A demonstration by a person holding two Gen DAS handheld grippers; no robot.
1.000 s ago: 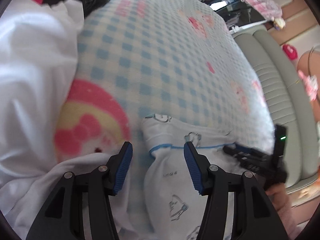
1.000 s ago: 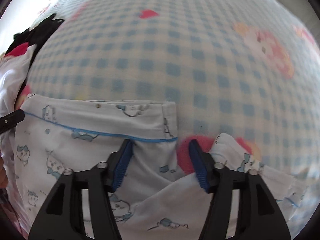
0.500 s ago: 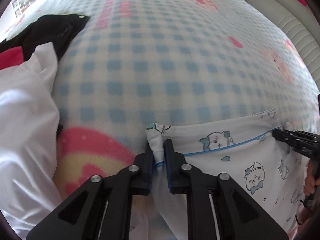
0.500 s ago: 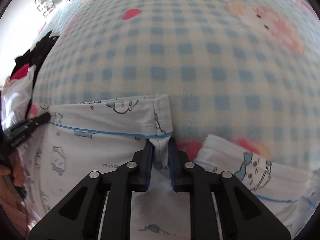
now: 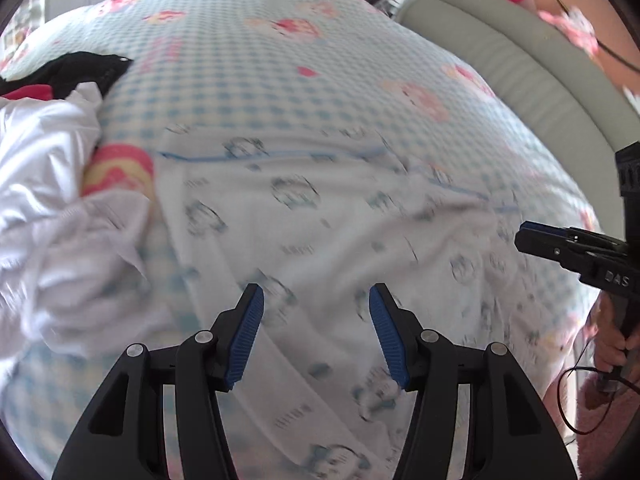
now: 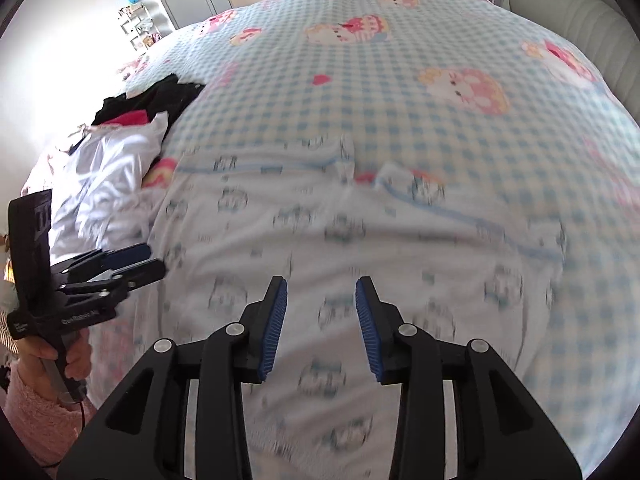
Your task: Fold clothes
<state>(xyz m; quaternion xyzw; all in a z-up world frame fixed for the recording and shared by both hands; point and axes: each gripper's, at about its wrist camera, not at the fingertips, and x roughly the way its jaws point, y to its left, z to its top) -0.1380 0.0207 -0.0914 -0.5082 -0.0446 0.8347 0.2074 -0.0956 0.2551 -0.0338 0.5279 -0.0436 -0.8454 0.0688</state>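
Both tools lifted off hem | left tool (image 5: 316, 334), right tool (image 6: 321, 326) just opened, empty | pyjama (image 5: 360, 216) flat

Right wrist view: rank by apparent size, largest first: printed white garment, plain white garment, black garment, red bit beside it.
1. printed white garment, spread across the checked blanket
2. plain white garment, crumpled at left
3. black garment, partly hidden behind it, so true extent is unsure
4. red bit

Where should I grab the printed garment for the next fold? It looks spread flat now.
Probably the blue-piped hem on its far right part: it is a free edge lying flat on the blanket. Come from above and the right with the right claw, which is open over the garment.
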